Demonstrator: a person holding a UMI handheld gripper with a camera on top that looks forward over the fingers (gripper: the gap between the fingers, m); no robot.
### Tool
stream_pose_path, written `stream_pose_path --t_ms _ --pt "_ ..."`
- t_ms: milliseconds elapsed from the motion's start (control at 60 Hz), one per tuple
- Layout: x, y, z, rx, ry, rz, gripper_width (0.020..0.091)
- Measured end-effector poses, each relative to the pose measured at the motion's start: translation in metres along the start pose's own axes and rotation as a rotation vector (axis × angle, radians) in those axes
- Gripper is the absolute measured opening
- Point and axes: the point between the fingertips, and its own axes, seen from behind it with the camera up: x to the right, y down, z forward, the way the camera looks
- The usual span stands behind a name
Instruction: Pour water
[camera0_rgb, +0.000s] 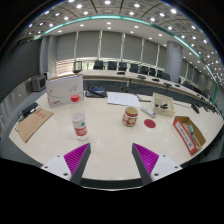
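A clear plastic bottle (79, 125) with a red cap and red label stands upright on the pale table (110, 140), ahead of my left finger. To its right a paper cup (130, 117) with a brown pattern stands upright, with a small red disc (150, 124) lying beside it. My gripper (112, 160) is open, nothing between its magenta pads (75, 158), and it hovers well short of both bottle and cup.
A white board with red marks (63, 90) stands at the far left. A wooden board (33, 123) lies left, an orange-red box (188, 133) right. Papers (125, 99) and a small bag (164, 105) lie further back. Desks and chairs fill the room behind.
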Motion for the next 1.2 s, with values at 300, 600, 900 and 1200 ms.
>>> stream_pose_path --t_ms 300,600,900,1200 --pt "-0.140 -0.027 0.123 0.129 -0.082 0.027 0.0860" --pt "-0.152 -0.057 0.223 0.243 -0.019 0.038 0.0581" --pt "-0.154 -0.076 0.215 0.279 -0.004 0.036 0.0347" --pt "-0.130 -0.182 0.184 0.365 -0.271 0.526 0.0346"
